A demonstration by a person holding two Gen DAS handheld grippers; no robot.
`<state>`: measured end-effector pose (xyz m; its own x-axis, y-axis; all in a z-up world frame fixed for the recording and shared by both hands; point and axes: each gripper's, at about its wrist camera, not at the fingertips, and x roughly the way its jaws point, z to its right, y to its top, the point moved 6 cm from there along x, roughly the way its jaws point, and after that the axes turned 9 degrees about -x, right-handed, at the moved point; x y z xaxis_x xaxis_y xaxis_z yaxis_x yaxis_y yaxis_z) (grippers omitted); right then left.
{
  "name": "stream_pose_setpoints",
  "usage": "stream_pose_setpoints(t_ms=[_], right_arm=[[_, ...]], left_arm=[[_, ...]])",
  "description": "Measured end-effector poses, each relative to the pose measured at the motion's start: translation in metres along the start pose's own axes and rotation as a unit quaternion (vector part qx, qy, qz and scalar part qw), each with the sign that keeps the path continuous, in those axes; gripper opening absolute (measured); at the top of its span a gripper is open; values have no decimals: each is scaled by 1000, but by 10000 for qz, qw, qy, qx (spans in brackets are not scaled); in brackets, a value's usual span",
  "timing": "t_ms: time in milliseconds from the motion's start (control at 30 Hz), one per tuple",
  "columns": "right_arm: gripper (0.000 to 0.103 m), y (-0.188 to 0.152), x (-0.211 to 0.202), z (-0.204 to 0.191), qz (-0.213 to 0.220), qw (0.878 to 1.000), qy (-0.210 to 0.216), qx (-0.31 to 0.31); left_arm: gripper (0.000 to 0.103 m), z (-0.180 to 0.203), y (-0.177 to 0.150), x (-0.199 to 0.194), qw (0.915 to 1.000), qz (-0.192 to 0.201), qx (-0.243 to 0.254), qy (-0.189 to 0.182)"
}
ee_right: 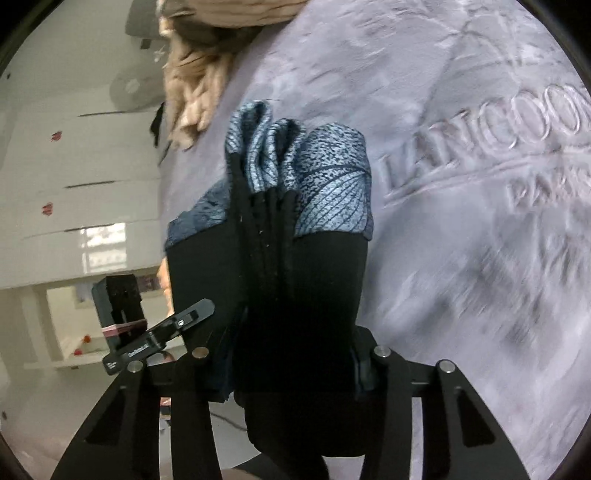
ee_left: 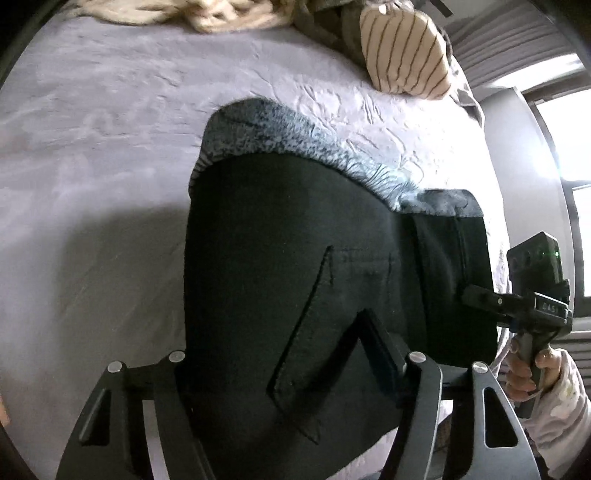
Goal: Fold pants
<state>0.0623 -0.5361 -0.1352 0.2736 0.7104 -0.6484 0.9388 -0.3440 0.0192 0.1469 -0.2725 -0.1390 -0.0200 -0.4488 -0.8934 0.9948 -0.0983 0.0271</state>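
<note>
Pants, black fabric with blue-grey patterned lining, hang lifted over the lavender bed cover, waistband pointing away from us. We see the left gripper clamped on one edge and the right gripper clamped on bunched layers, fabric filling both fingers.

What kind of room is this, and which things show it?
Most likely a bedroom. The black pants are held over a bed with a lilac embossed cover. A striped pillow and a cream blanket lie at its far end, beside a window.
</note>
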Motion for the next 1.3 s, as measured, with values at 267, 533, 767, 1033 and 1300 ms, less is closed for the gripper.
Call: stream_pose_setpoints(t_ms=[267, 533, 767, 1033, 1300], right_arm=[[48, -46, 33, -66, -225, 9989, 264, -304], [49, -76, 122, -103, -82, 9994, 122, -306], [70, -93, 144, -101, -452, 9813, -1772, -600], [28, -69, 128, -161, 86, 9563, -2492, -1528], [48, -81, 143, -127, -376, 9370, -3125, -1513]], left_arm=[[69, -51, -29, -64, 9989, 292, -231, 272], [73, -145, -24, -68, 9943, 459, -372, 884], [73, -170, -33, -92, 9826, 913, -251, 1598], [94, -158, -32, -85, 9728, 1153, -132, 2004], [97, -159, -61, -80, 9671, 927, -141, 2364]])
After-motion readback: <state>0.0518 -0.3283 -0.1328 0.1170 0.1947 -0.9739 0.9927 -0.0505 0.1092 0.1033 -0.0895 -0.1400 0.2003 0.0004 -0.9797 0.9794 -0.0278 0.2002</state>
